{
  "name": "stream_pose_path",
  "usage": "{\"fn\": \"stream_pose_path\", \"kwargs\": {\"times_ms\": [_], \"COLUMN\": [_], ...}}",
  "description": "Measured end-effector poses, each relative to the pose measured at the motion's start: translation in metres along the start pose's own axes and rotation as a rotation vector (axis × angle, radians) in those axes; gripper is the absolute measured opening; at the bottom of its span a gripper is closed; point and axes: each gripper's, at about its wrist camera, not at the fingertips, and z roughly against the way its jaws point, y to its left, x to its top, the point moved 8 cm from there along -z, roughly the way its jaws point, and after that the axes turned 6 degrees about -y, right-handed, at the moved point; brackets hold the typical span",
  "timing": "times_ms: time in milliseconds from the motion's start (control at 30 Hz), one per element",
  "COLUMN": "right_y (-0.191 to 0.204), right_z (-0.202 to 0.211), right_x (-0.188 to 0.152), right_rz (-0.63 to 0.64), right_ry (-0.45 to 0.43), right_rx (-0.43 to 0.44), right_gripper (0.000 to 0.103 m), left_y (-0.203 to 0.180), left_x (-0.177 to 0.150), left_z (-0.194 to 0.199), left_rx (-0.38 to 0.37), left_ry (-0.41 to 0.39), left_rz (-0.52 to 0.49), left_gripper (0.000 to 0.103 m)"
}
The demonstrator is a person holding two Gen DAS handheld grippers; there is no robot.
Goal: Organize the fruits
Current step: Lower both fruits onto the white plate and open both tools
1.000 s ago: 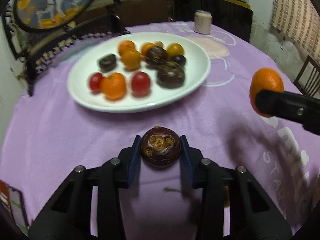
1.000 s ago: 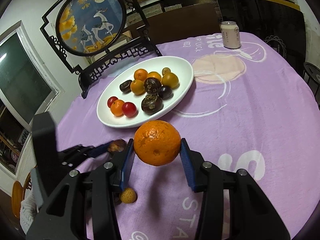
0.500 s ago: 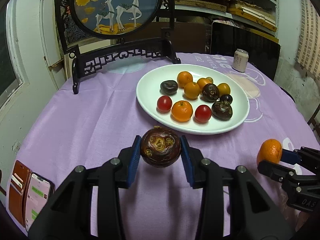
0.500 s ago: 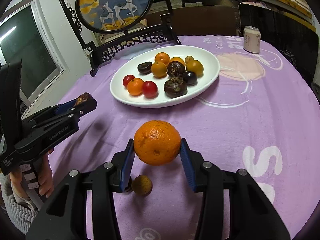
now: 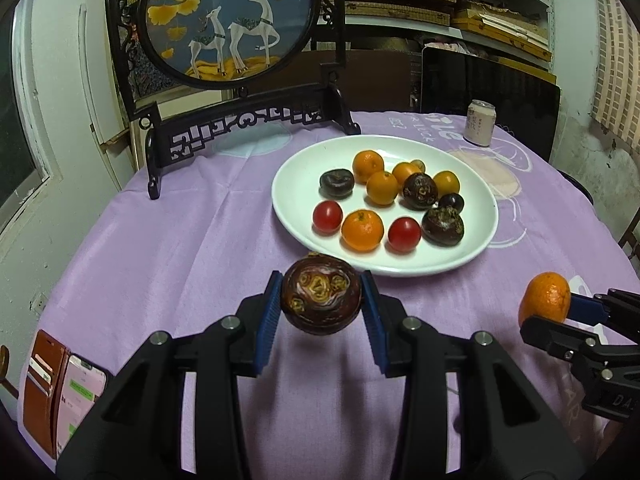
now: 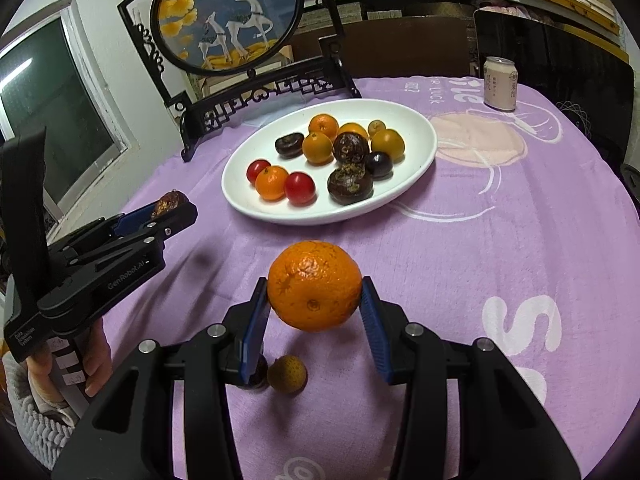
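Left hand-held gripper [image 5: 321,312] clamped on dark fruit [image 5: 321,298], raised over tabletop [image 5: 160,248] near edge. White plate [image 5: 292,184] straight ahead, closer to left. Right hand-held gripper [image 6: 314,312] clamped on orange [image 6: 314,285], plate ahead-left.

A desk covered by a lilac printed cloth [image 6: 500,248] carries a white oval plate [image 6: 420,148] mid-way, a carved black stand with a round deer picture [image 5: 248,120] far left, a drink can [image 6: 500,84] far right, a small yellow-brown fruit [image 6: 287,373] near, and a phone in a brown wallet case [image 5: 60,392] at the near left edge.
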Motion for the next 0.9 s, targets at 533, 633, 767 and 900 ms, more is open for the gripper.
{"fn": "stream_pose_path", "kwargs": {"times_ms": [533,633,767,900], "right_y": [-0.021,-0.023,-0.021,-0.019], "right_z": [-0.033,-0.046,-0.065,-0.078], "right_x": [0.087,0.095,0.098,0.096], "right_rz": [-0.028,-0.034,-0.016,0.007], "right_ry": [-0.056,-0.049,-0.036,-0.020], "right_rx": [-0.041,-0.037,-0.044,-0.043], "right_gripper": [0.045,0.045,0.045,0.045], "left_y": [-0.004,-0.006,-0.009,-0.010], "left_x": [0.070,0.072,0.070,0.066], "left_z": [-0.064,-0.081,-0.104,-0.118], "left_rx": [0.005,0.000,-0.002,-0.012], "left_ry": [-0.023,-0.005,0.018,0.037], "left_rz": [0.010,0.012,0.008,0.013], "left_gripper": [0.039,0.039,0.039,0.039]}}
